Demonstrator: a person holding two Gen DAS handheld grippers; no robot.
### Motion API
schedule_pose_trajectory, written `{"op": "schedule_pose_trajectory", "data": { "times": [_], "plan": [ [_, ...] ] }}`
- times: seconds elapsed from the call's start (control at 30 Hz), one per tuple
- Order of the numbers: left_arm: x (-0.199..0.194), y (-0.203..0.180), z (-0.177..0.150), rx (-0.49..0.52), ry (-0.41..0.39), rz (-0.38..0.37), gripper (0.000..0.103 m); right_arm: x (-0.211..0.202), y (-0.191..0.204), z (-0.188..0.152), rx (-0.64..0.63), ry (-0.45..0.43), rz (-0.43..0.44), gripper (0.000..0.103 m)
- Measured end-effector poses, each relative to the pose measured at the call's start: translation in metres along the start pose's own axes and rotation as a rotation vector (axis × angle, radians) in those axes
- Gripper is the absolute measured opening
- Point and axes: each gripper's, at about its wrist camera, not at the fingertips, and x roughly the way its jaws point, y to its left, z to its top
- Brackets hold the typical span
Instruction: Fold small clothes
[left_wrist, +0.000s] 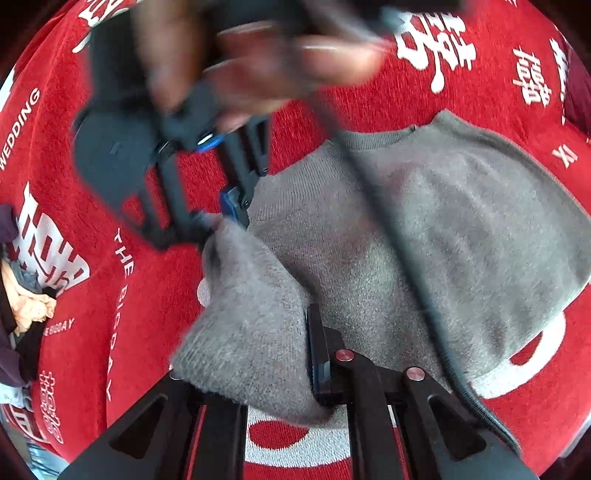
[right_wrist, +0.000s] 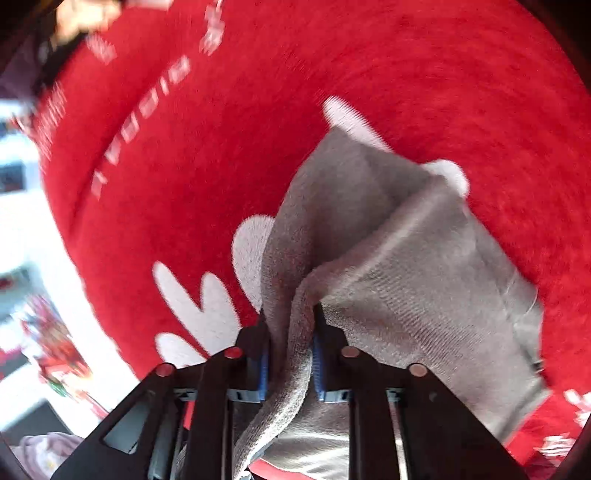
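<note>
- Grey knit sweater (left_wrist: 443, 236) lies mostly flat on the red printed blanket (left_wrist: 461, 92), ahead of the left claw (left_wrist: 258, 369).
- The left claw pinches one raised edge of the knit.
- The right claw (right_wrist: 291, 354) is pressed together on a bunched fold of the same sweater.
- Judgement: both claws should carry the lifted side across level and together, keeping the fabric taut, so the fold lands straight without dragging the body beneath.

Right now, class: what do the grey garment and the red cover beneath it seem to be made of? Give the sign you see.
Grey garment: looks like a soft knit, probably wool or acrylic; fine ribbed rows and a fuzzy matte nap show. Red cover: seems a plush, short-pile fabric, perhaps chenille or fleece, matte, with white lettering set into the pile. Exact fibres cannot be told.
</note>
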Motion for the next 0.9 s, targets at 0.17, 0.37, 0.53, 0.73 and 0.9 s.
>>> {"op": "schedule_pose_trajectory", "data": {
  "times": [0.17,0.37,0.53,0.73,0.9],
  "plan": [
    [-0.028,0.003,0.013,-0.026,-0.051,-0.046,0.012,-0.04,-0.036,-0.041,0.093,-0.182,0.19,0.016],
    [-0.067,-0.017,0.04,0.047,-0.133,-0.097,0.012,-0.097,-0.074,-0.096,0.145,-0.386,0.321,0.016],
    [-0.099,-0.053,0.064,0.127,-0.2,-0.148,0.011,-0.134,-0.114,-0.152,0.232,-0.528,0.417,0.016],
    [-0.122,-0.109,0.089,0.256,-0.267,-0.213,0.011,-0.162,-0.161,-0.232,0.3,-0.675,0.47,0.016],
    [-0.116,-0.165,0.1,0.365,-0.262,-0.283,0.011,-0.152,-0.207,-0.296,0.424,-0.764,0.494,0.016]
  ]
}}
